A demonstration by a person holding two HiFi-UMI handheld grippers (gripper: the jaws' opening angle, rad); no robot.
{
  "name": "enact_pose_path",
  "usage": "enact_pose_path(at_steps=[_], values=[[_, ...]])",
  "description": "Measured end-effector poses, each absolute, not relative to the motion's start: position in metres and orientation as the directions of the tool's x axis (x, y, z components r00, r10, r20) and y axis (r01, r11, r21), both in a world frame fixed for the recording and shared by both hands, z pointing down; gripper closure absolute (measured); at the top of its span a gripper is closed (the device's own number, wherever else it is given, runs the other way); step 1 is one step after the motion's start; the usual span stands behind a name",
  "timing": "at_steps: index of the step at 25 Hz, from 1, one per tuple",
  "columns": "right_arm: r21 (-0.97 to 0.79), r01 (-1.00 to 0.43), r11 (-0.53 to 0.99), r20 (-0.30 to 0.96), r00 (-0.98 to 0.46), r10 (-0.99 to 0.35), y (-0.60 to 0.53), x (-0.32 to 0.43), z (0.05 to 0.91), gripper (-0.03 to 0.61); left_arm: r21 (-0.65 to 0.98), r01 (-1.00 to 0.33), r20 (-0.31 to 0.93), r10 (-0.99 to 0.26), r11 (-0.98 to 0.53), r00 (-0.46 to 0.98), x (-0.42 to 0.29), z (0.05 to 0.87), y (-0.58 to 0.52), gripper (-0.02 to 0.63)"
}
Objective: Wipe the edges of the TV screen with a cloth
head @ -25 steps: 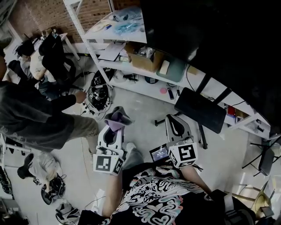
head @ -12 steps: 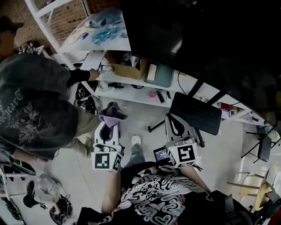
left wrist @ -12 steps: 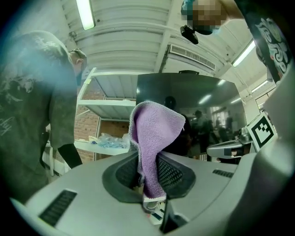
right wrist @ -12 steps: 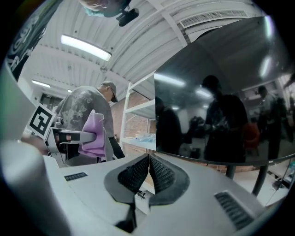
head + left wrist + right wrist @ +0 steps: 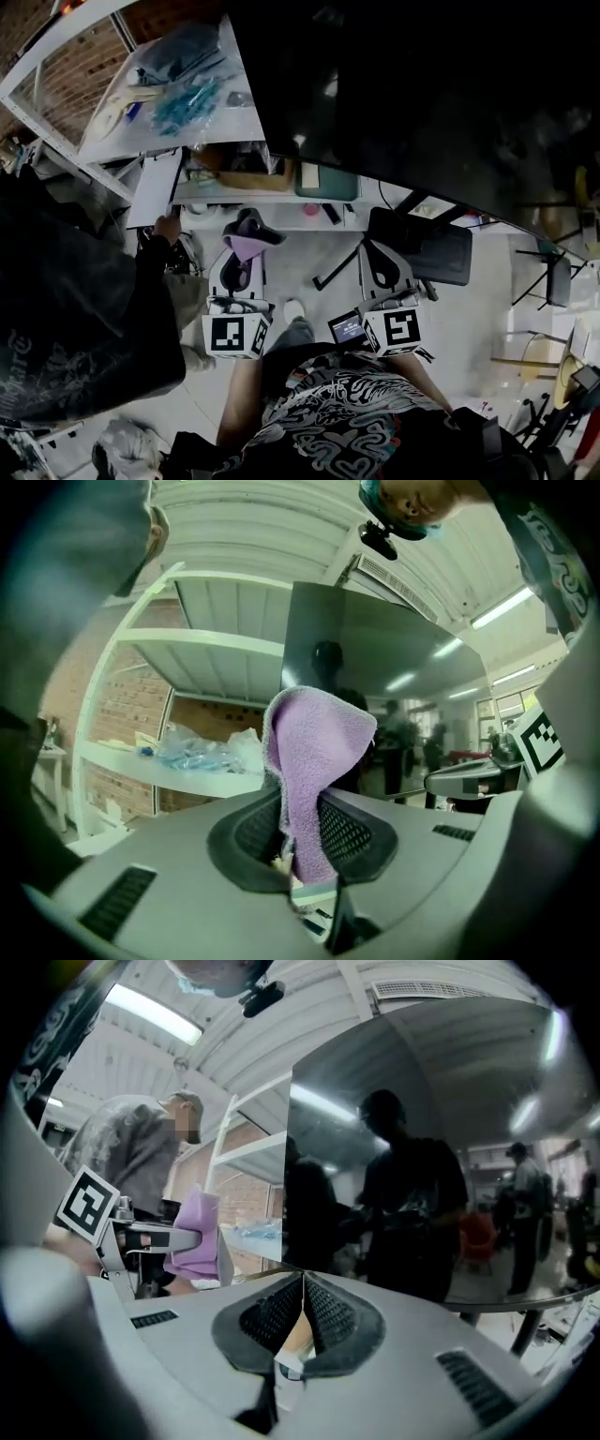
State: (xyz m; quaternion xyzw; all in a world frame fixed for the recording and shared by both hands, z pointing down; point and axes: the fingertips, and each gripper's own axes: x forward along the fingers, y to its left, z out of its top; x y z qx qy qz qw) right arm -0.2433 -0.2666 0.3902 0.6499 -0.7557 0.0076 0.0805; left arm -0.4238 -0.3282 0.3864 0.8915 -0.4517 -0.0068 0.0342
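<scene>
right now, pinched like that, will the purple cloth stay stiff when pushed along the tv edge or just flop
Probably floppy: the cloth folds over and droops above the left gripper pinching it. It looks light, with a fuzzy towel weave, so it likely drags rather than slips on the TV screen. Its free top may bunch when pressed.

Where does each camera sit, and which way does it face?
Head view: on the person's head, facing steeply down; shows left gripper, right gripper, patterned shirt.
Left gripper view: on the left gripper, looking along jaws shut on the purple cloth toward the TV screen.
Right gripper view: on the right gripper, along its shut, empty jaws toward the TV screen.
Shared: both gripper views show TV screen and purple cloth.
</scene>
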Motion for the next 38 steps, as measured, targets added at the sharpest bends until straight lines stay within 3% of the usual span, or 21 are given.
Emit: enact_pose_path(at_steps=[11,20,38], values=[[0.125,-0.991,0.054,0.144,-0.036,-0.989,-0.332,-0.216,0.402,0.549,0.037,-0.738,0.059,-0.735,-0.674,0.675,-0.397,0.421,-0.426,0.543],[0.111,-0.993,0.03,0.142,-0.014,-0.99,-0.351,-0.179,0.402,0.549,-0.006,-0.765,0.133,-0.759,-0.644,0.638,-0.368,0.439,-0.468,0.543],[0.147,-0.989,-0.008,0.178,0.035,-0.983,-0.359,-0.174,0.409,0.549,-0.029,-0.762,0.18,-0.754,-0.646,0.632,-0.359,0.463,-0.521,0.543]])
